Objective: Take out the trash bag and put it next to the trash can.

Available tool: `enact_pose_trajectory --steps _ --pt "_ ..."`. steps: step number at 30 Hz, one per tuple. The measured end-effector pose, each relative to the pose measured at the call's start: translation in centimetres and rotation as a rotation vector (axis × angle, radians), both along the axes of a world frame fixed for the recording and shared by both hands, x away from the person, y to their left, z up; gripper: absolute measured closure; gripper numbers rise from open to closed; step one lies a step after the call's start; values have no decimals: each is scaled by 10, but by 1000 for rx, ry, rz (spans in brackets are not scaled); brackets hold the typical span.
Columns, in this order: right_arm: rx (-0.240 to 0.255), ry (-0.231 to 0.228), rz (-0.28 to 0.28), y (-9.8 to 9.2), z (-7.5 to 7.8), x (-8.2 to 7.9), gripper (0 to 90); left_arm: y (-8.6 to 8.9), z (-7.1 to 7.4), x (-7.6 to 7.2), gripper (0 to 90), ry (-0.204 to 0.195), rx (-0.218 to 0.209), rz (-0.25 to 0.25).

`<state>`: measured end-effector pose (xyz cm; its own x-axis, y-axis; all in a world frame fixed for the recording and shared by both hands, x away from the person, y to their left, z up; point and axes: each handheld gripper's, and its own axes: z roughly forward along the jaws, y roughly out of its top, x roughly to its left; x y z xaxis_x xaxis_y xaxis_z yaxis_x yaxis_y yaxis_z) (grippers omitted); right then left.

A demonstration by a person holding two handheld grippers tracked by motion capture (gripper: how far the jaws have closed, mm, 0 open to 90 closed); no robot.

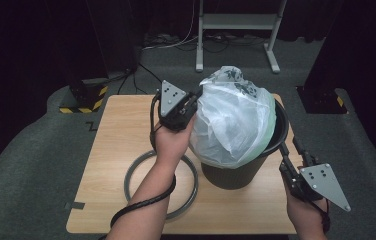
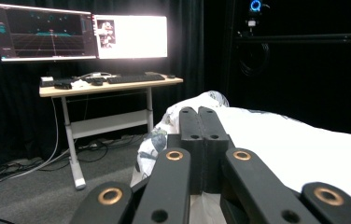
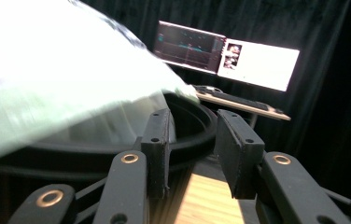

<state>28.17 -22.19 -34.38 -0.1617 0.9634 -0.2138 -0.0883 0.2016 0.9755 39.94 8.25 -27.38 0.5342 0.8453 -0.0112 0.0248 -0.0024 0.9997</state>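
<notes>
Black bin (image 1: 236, 172) upright on wooden table (image 1: 116, 130), long axis vertical, mouth upward. White plastic bag (image 1: 233, 122) billowing from the mouth, peak toward the far side. Left gripper (image 1: 192, 100) pressed together beside the bag's left flank. Right gripper (image 1: 288, 145) spread, at the bin's right rim. Grey ring (image 1: 131, 180) flat on table, left of bin.
</notes>
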Motion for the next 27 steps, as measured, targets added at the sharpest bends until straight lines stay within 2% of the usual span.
enact_pose_trajectory --steps 1,4,6,10,12,17,20,27 --pt "8 5 22 6 3 3 645 -2 -1 0 900 4 1 -4" --pt "-1 12 41 13 4 6 649 -4 0 1 900 1 9 -3" --pt "-6 17 45 17 4 7 668 -3 1 3 900 3 -1 -3" --pt "1 55 54 17 8 10 679 1 6 4 900 -7 -20 12" --pt "3 71 55 18 9 11 691 7 10 3 900 -16 -35 24" --pt "-32 89 33 24 12 12 741 25 17 1 900 -38 -51 66" --pt "-41 90 27 25 12 12 748 40 19 0 900 -42 -73 92" --pt "-45 91 15 28 12 14 748 67 22 -7 900 -59 -94 140"
